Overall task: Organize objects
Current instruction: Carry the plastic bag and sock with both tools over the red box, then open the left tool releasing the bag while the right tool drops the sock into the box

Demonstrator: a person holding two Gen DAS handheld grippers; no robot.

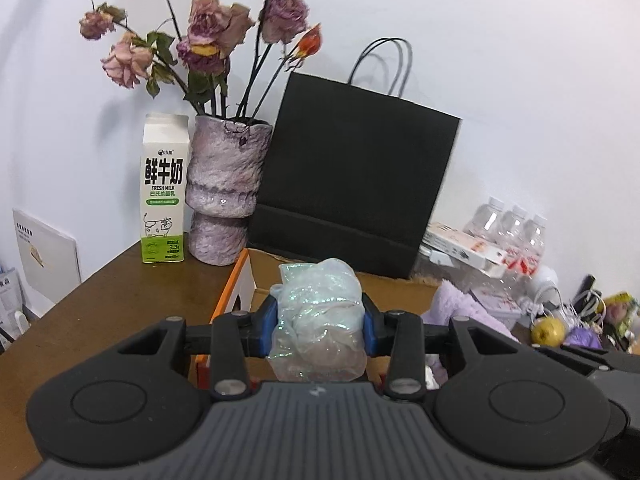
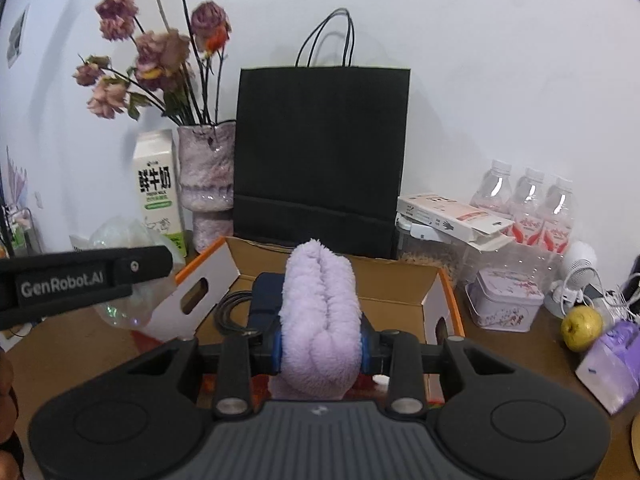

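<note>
The left tool (image 1: 319,320) has its blue pads pressed against a crumpled, iridescent pale-green plastic wrap (image 1: 318,316), a glossy, translucent wad that bulges above and below the narrow gap between the pads. It hangs over the near left edge of one open cardboard box with orange trim (image 2: 400,284), which sits on the brown wooden bench (image 1: 120,292). The right tool (image 2: 322,346) is clamped just as narrowly on a folded, fluffy lilac towel (image 2: 318,312), a soft plush roll standing up between its pads above the box's opening. Inside the box lies one coiled black cable (image 2: 232,312).

Behind the box stand one black paper bag with cord handles (image 2: 320,152), one white milk carton with green print (image 1: 164,192) and one mottled purple vase (image 1: 224,188) of dried roses. To the right are three clear water bottles with pink labels (image 2: 528,204), one lilac printed tin (image 2: 506,300) and one yellow-green apple (image 2: 582,328).
</note>
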